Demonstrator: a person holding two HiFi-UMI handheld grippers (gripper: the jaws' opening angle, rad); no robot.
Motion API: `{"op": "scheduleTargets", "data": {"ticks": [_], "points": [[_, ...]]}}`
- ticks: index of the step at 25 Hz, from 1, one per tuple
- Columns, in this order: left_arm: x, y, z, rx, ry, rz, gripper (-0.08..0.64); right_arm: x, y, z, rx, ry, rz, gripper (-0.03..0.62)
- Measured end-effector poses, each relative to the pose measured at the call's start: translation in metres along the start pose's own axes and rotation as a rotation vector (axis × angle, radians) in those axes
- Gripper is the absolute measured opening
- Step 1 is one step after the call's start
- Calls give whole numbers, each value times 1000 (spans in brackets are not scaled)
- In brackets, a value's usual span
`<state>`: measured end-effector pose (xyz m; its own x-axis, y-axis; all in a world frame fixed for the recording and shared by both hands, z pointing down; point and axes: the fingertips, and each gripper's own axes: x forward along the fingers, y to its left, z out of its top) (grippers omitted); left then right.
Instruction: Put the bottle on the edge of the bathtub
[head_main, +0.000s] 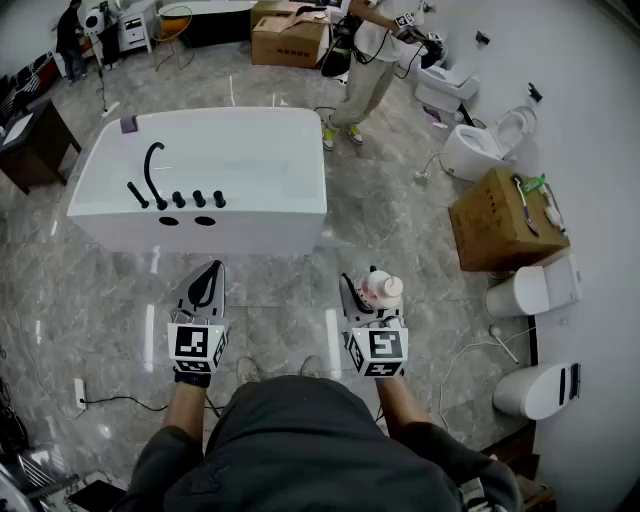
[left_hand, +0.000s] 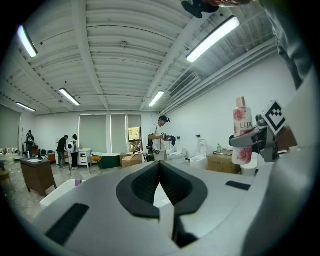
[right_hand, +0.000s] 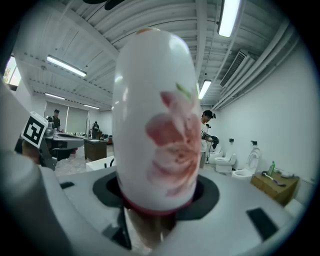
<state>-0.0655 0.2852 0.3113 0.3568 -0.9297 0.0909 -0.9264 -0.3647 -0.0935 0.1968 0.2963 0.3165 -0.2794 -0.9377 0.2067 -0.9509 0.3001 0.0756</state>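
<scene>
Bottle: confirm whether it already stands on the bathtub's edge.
No, the bottle is clamped in the right gripper above the floor, short of the bathtub.

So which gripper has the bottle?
The right gripper: the bottle, white with pink flowers, is clamped between its jaws. The left gripper is shut on nothing.

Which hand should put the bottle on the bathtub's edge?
The right one. The right gripper grips the bottle, upright between its jaws. The left gripper is shut and empty. The bathtub sits ahead of both.
</scene>
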Motion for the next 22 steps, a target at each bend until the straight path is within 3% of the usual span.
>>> {"op": "scheduleTargets", "data": {"ticks": [13,22], "points": [[5,-2,-6,-5,12,6,0,1,-5,-4,23,-8,8,239],[22,-16,-5,1,19,57,1,16,-26,-17,23,11,63,239]]}}
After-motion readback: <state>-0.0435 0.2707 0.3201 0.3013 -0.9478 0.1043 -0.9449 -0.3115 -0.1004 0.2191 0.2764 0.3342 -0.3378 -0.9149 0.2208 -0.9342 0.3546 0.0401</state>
